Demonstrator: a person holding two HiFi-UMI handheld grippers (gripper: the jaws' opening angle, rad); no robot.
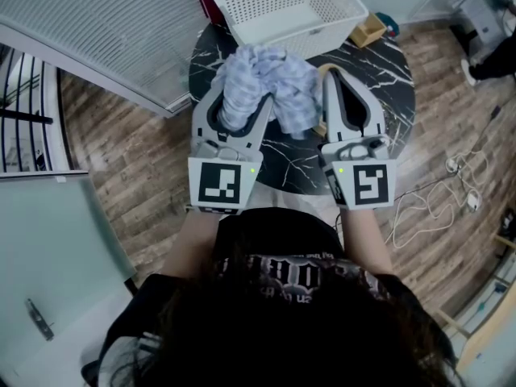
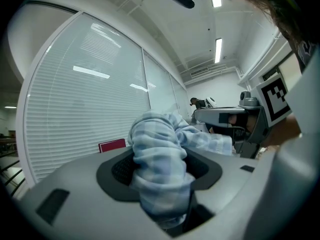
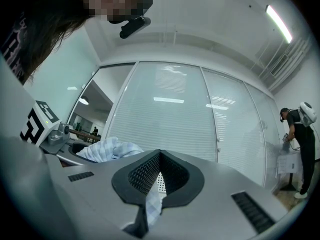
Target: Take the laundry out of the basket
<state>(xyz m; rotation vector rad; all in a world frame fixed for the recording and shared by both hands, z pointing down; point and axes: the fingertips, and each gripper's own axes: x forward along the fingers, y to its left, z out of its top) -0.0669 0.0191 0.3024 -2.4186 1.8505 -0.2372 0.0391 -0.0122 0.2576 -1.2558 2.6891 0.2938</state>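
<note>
You hold a pale blue checked cloth (image 1: 274, 79) bunched up between two grippers, above the near half of a round black marble table (image 1: 367, 71). This cloth is the laundry. It is already out of the white plastic basket (image 1: 290, 32), which stands at the far edge of the table, and what shows of the basket's inside looks empty.

Your left gripper (image 1: 242, 97) has its fingers clamped around a thick wad of the cloth, so they stand partly apart with fabric filling the gap. Your right gripper (image 1: 332, 79) has its fingers almost together, pinching only a thin edge of the same cloth.

The lifting-out step looks done, and putting the cloth down looks like the step in hand. The next move probably calls for lowering it onto bare tabletop on the near side of the basket, then opening both grippers. The thin pinch on the right could slip first.

Each gripper carries a cube with a black-and-white square marker, a pattern and not words. White block lettering runs across your dark shirt, but it is too cut off to read.
</note>
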